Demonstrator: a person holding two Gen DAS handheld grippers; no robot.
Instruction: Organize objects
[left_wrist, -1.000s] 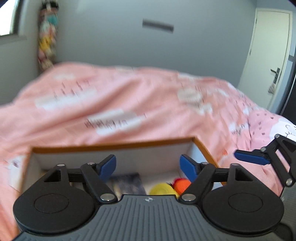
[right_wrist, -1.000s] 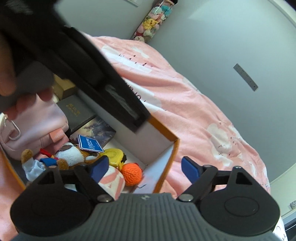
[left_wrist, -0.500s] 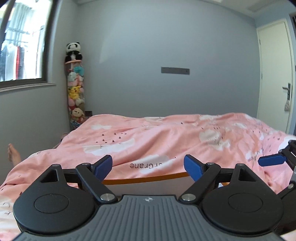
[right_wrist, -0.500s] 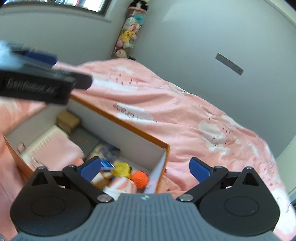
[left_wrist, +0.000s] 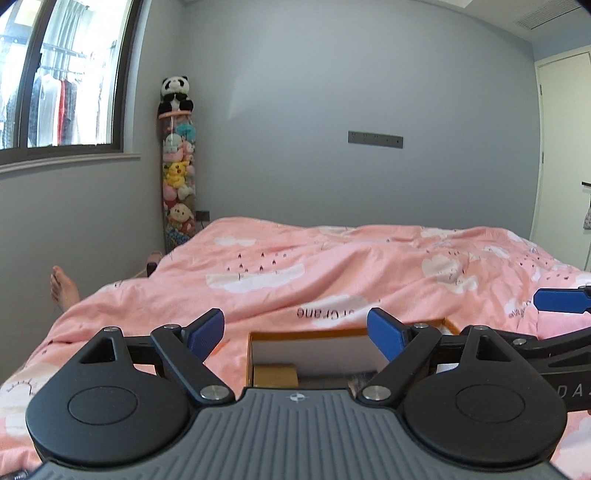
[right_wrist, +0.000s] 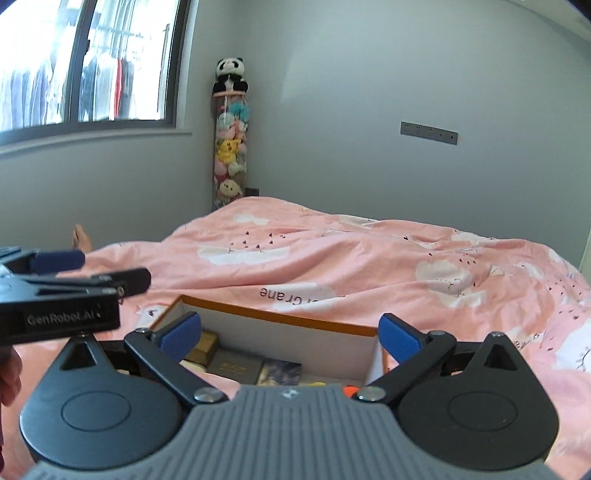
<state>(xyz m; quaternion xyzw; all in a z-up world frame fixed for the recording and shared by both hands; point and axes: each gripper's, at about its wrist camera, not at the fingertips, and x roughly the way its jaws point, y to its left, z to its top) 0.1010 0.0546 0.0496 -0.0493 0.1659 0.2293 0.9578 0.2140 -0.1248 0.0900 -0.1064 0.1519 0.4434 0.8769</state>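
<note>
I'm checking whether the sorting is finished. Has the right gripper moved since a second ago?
Yes. The right gripper has lifted and pulled back from the orange-rimmed box, whose contents now sit low in its view, and it has rolled level.

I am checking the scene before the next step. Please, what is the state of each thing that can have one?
left gripper: open, holds nothing
right gripper: open, holds nothing
box: open on top, things inside, resting on the bed
blanket: spread over the bed, wrinkled
door: shut
</note>
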